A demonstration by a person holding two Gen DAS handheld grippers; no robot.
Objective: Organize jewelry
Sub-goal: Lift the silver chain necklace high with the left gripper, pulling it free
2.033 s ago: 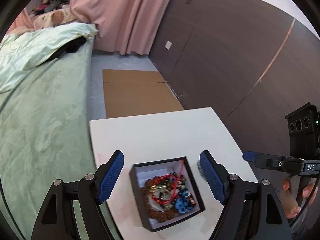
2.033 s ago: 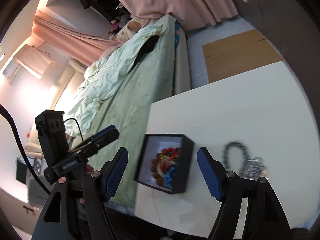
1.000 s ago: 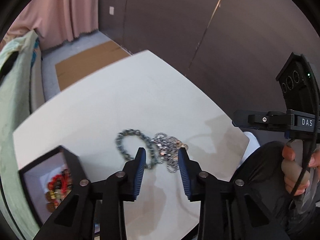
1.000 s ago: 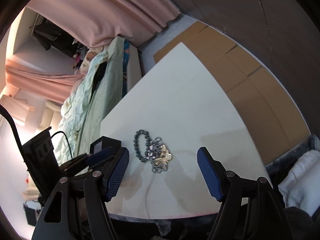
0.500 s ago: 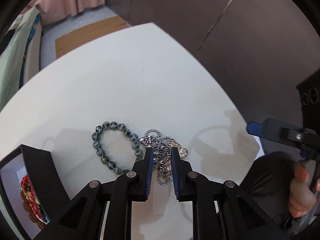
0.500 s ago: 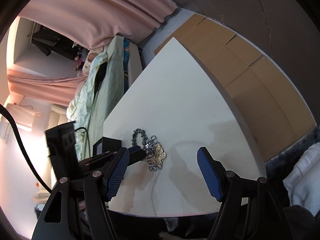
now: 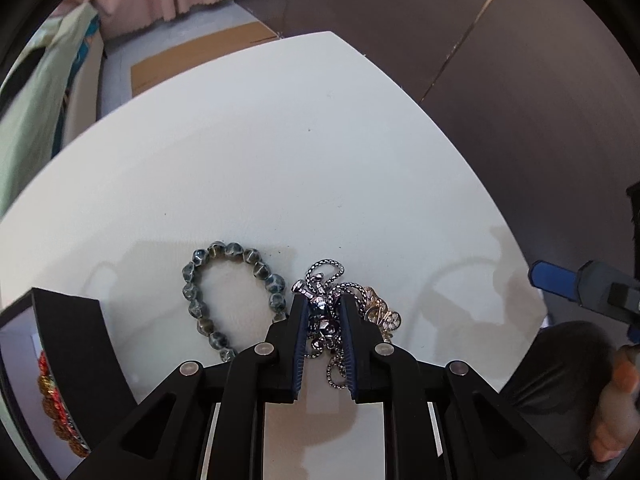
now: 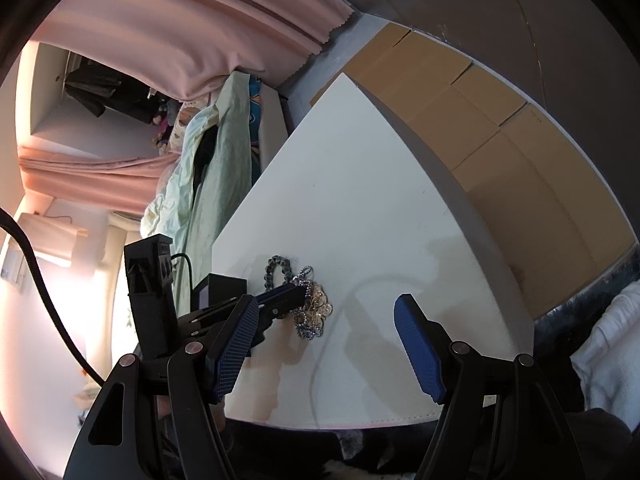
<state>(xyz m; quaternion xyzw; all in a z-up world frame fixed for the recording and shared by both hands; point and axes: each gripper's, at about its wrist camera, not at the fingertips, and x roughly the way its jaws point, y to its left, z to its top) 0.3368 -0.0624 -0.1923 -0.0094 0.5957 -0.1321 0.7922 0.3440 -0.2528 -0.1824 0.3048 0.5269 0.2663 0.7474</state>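
Note:
A tangled silver chain (image 7: 326, 276) lies on the white table (image 7: 320, 140), with a gold filigree piece (image 7: 380, 312) touching its right side. My left gripper (image 7: 323, 300) points steeply down, its blue pads pressed on the chain's knot from both sides. A grey-blue bead bracelet (image 7: 234, 249) lies just left of it. The black box (image 7: 68, 344) holding red and brown beads (image 7: 46, 380) sits at the lower left. In the right wrist view my right gripper (image 8: 326, 303) hangs open over the table's near edge, short of the same jewelry pile (image 8: 314, 304).
A bed with a green cover (image 8: 208, 168) runs along the table's far side. Flat cardboard (image 8: 500, 140) lies on the floor beside a dark wall panel (image 7: 480, 60). A person's hand (image 7: 616, 420) holds the right gripper's handle at the lower right.
My left gripper swung from over the box to the chain, dropped onto it and narrowed its jaws around the knot. The right gripper has stayed open and nearly still.

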